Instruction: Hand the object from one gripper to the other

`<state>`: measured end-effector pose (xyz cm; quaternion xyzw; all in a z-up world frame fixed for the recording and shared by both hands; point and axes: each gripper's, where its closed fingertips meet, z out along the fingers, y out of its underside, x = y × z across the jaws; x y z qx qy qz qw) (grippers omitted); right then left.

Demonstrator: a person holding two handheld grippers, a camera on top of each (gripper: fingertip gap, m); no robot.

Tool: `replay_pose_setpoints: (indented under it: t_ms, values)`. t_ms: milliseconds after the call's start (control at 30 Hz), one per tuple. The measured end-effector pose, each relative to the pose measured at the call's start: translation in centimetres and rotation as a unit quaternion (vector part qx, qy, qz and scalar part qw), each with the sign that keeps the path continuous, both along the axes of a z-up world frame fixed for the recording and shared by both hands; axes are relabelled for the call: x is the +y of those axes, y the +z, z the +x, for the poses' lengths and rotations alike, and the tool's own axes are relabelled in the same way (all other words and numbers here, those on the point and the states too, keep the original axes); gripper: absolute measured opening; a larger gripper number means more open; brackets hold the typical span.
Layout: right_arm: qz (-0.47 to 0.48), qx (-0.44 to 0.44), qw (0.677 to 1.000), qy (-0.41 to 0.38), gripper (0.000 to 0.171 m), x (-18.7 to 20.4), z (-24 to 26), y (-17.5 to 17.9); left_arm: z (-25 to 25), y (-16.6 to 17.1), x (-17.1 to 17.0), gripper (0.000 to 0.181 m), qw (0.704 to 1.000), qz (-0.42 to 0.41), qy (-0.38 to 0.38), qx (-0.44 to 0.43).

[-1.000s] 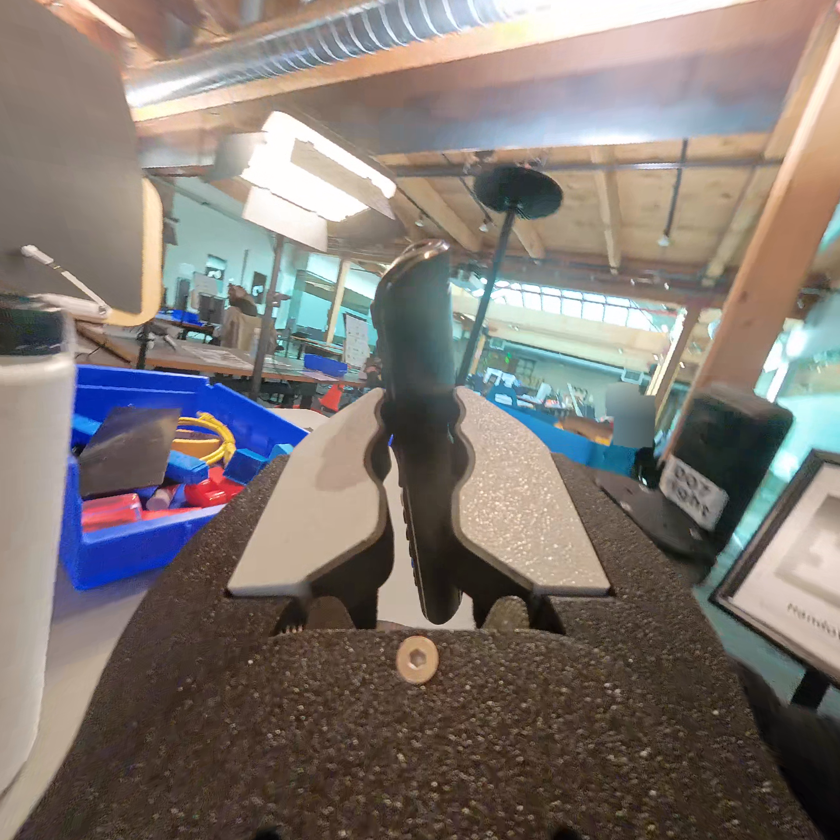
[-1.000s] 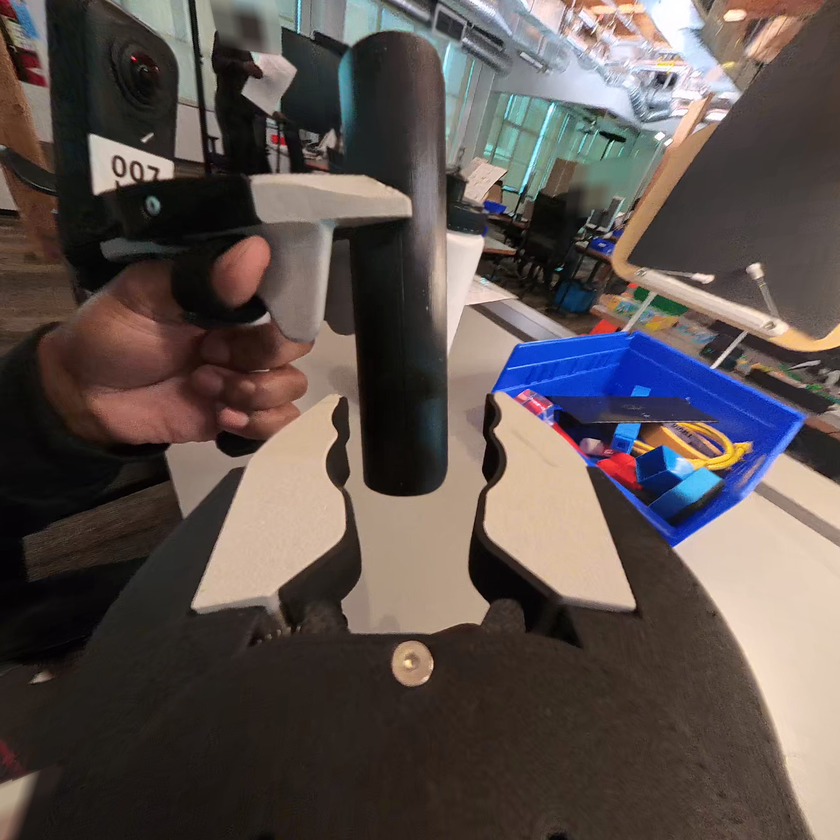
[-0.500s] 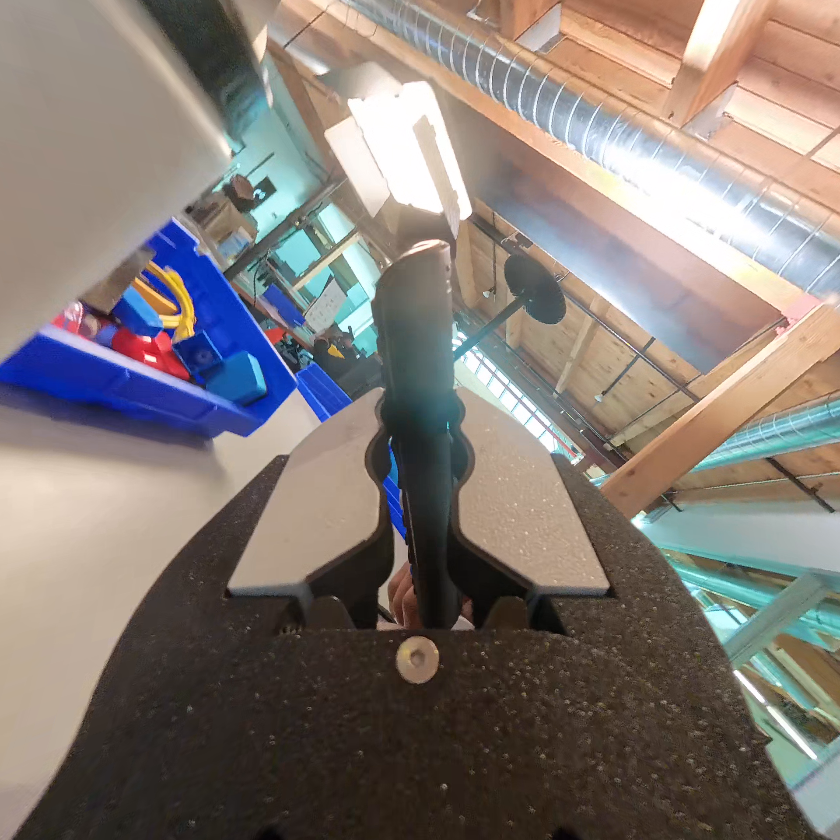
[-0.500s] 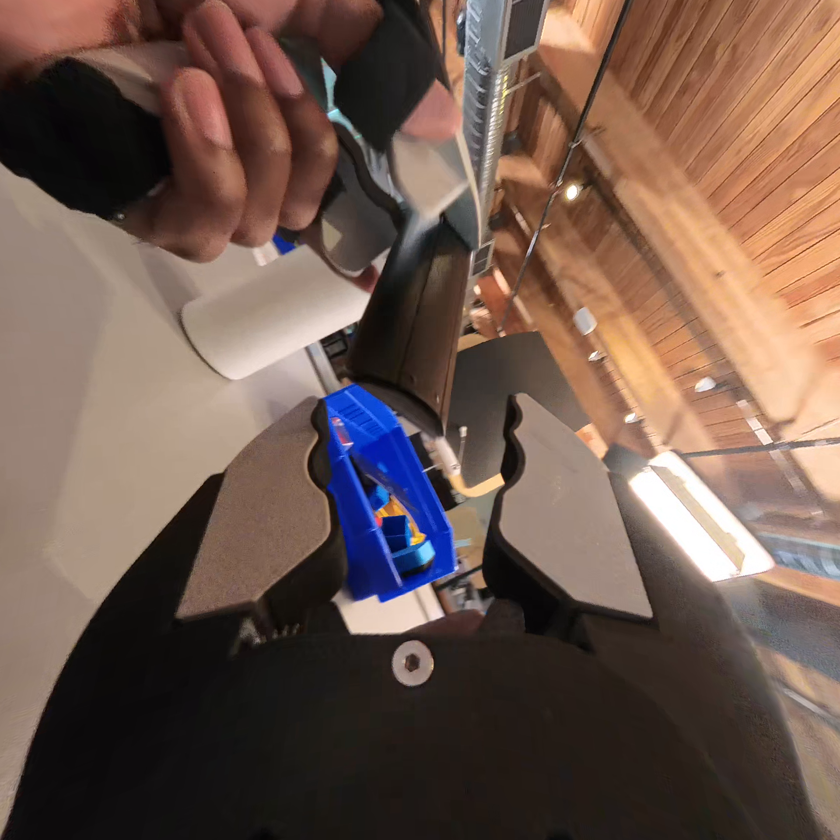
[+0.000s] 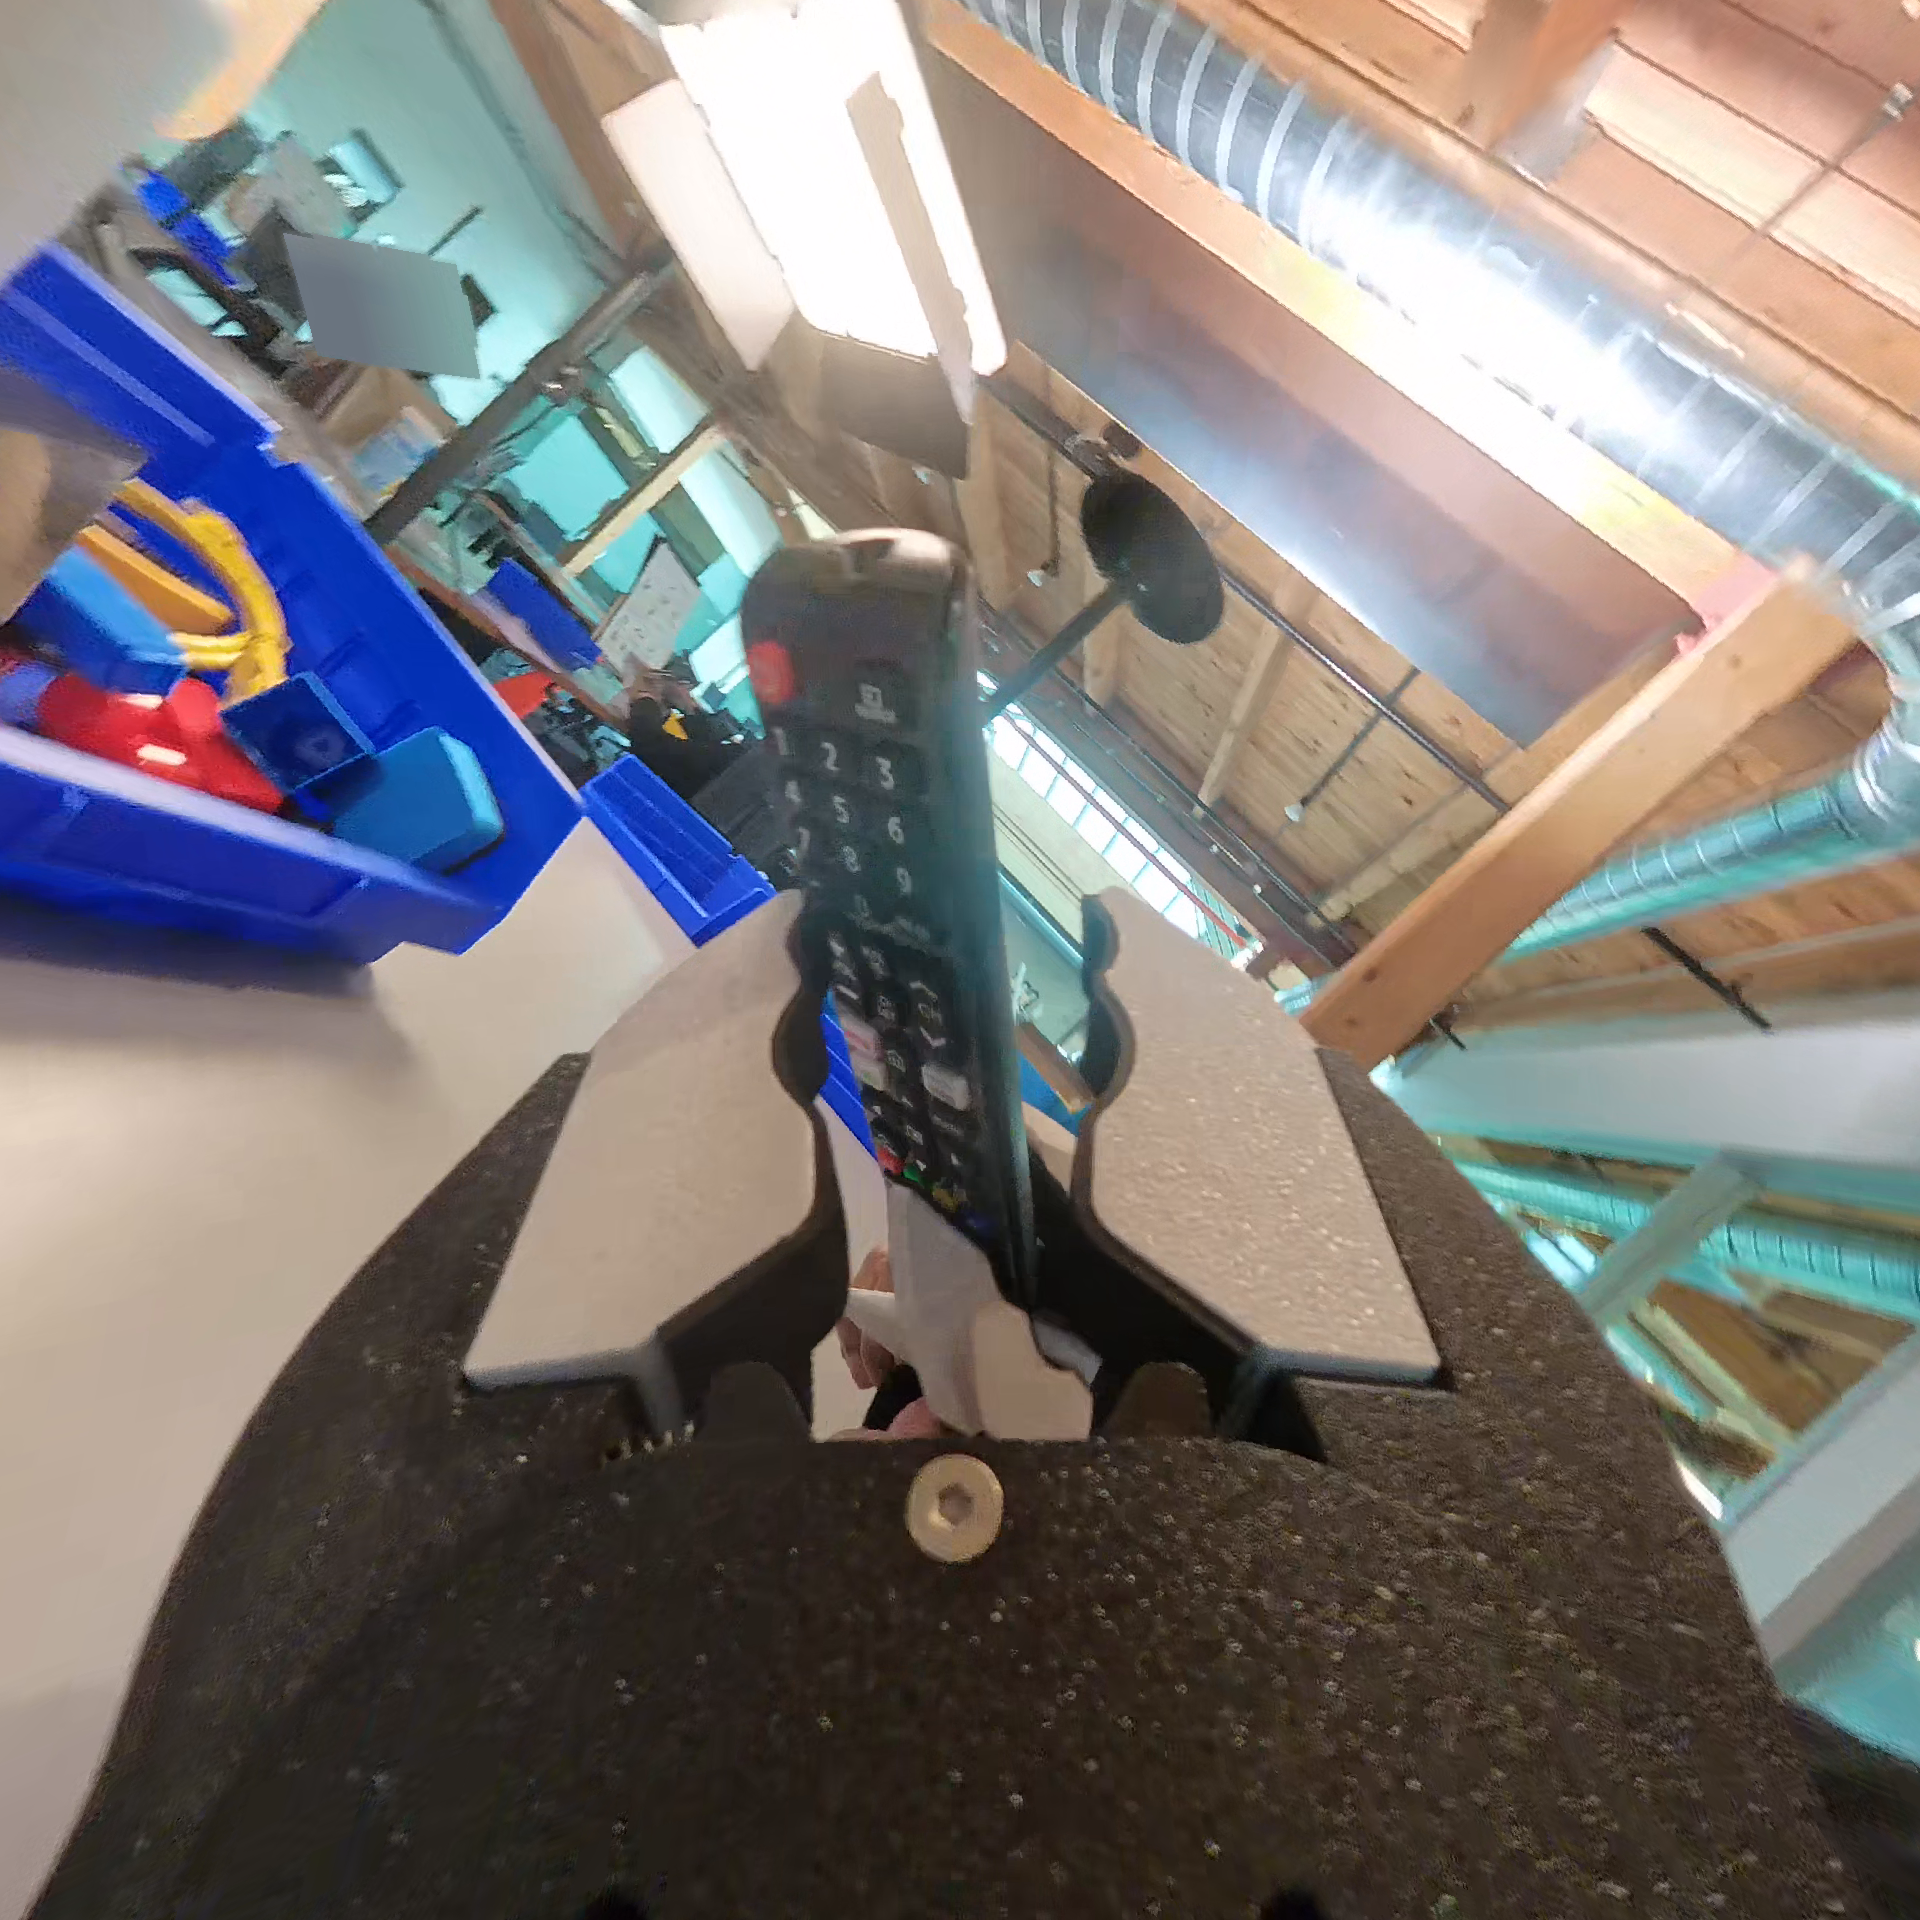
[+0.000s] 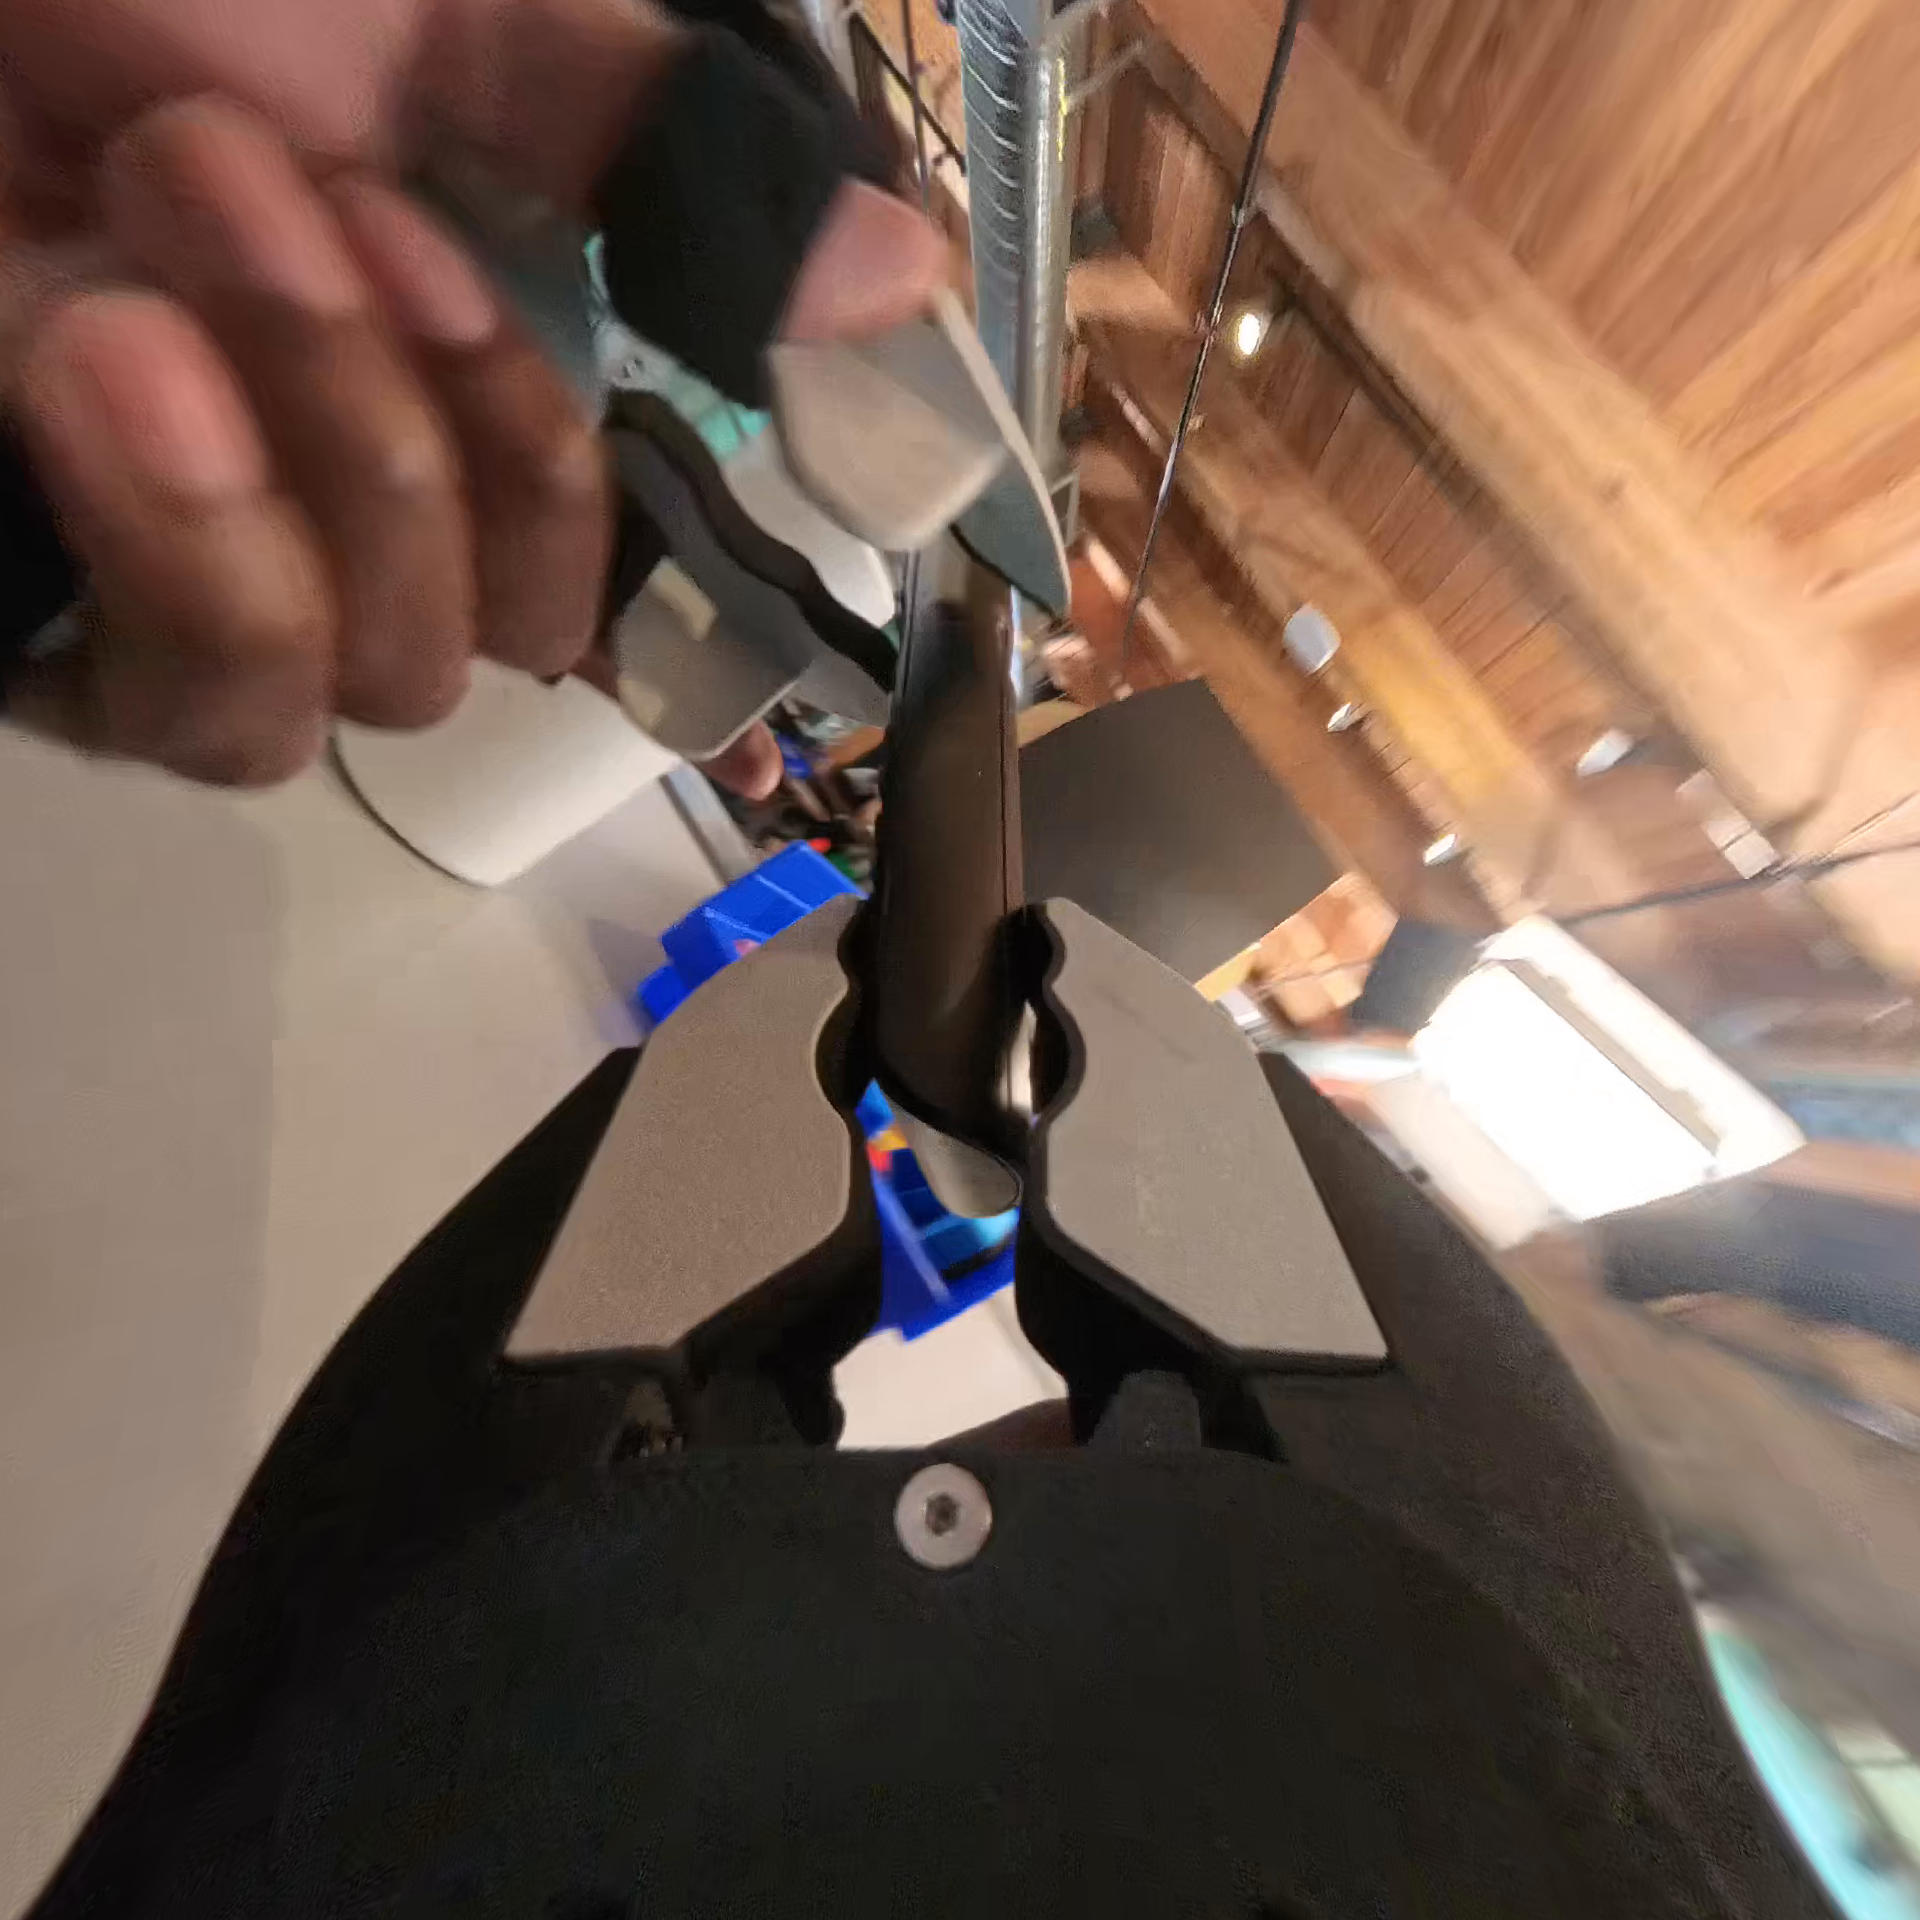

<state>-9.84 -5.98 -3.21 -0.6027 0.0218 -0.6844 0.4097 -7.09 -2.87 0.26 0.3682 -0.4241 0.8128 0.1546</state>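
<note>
A black remote control (image 5: 883,831) with a red button at its far end stands between the fingers of my left gripper (image 5: 940,935), which are spread apart. My right gripper (image 6: 945,925) is shut on the remote's (image 6: 951,831) other end. In the left wrist view the right gripper's grey fingers (image 5: 977,1320) show clamped on the remote's near end. In the right wrist view the left gripper (image 6: 935,561) sits farther up the remote, held by a hand (image 6: 260,416). Both views are tilted and blurred.
A blue bin (image 5: 208,894) of red, blue and yellow parts stands on the pale table (image 5: 156,1195) at the left. A white cylinder (image 6: 499,779) and a black board (image 6: 1143,810) lie behind the remote. Wooden beams and ducts are overhead.
My right gripper has closed on the remote's end. My left gripper has opened from its grip on the remote. Both grippers have tilted.
</note>
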Motion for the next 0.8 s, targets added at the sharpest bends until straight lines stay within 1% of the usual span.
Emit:
replay_pose_setpoints:
  t_ms: [67,100,167,200,267,333,433,467,533,567,600,633,667,733,767,800]
  values:
    - [0.084,0.076,0.992,0.046,0.025,-0.5,0.2,0.5,-0.5,0.6,-0.4,0.059,0.999,0.009,-0.015,-0.040]
    - [0.130,0.115,0.982,0.070,0.025,-0.8,0.3,0.7,-0.8,0.9,-0.5,0.062,0.998,0.011,-0.020,-0.058]
    - [0.214,0.193,0.950,0.116,0.025,-1.2,0.6,0.9,-0.9,1.2,-0.4,0.066,0.996,0.012,-0.019,-0.089]
    - [0.250,0.231,0.929,0.147,0.025,-1.3,0.7,0.9,-0.9,1.3,-0.3,0.068,0.995,0.013,-0.013,-0.103]
    - [0.321,0.293,0.878,0.202,0.025,-1.4,0.7,1.0,-0.5,1.0,-0.2,0.069,0.993,0.022,-0.002,-0.114]
    - [0.375,0.334,0.830,0.242,0.025,-1.6,0.8,1.2,0.0,0.4,-0.2,0.072,0.995,0.032,-0.003,-0.100]
    - [0.440,0.383,0.759,0.289,0.025,-1.9,0.8,1.4,0.3,-0.1,-0.4,0.073,0.995,0.027,-0.006,-0.092]
    - [0.454,0.405,0.728,0.316,0.025,-1.6,0.6,1.4,0.1,-0.2,-0.7,0.073,0.995,0.031,-0.012,-0.094]
    - [0.467,0.462,0.650,0.382,0.025,-0.3,-0.5,1.4,-0.2,-0.6,-1.5,0.075,0.994,0.040,-0.026,-0.100]
    - [0.467,0.492,0.610,0.411,0.025,0.5,-1.1,1.2,-0.6,-0.7,-1.9,0.073,0.993,0.040,-0.034,-0.105]
    - [0.466,0.515,0.577,0.430,0.025,1.2,-1.5,1.0,-1.1,-0.5,-2.1,0.063,0.992,0.031,-0.044,-0.118]
    - [0.468,0.530,0.557,0.436,0.025,1.7,-1.7,0.7,-1.7,-0.1,-2.0,0.043,0.990,0.014,-0.051,-0.132]
    - [0.471,0.536,0.549,0.436,0.025,2.0,-1.6,0.3,-2.0,0.2,-1.8,0.028,0.989,0.005,-0.053,-0.139]
    - [0.474,0.539,0.550,0.426,0.026,2.1,-1.2,-0.1,-1.9,0.0,-1.6,0.026,0.988,0.018,-0.043,-0.148]
    - [0.474,0.542,0.561,0.407,0.029,2.0,-0.7,-0.5,-1.7,0.0,-1.5,0.026,0.987,0.031,-0.029,-0.157]
    - [0.471,0.542,0.579,0.386,0.034,1.9,-0.3,-0.9,-1.6,0.0,-1.3,0.025,0.984,0.045,-0.012,-0.172]
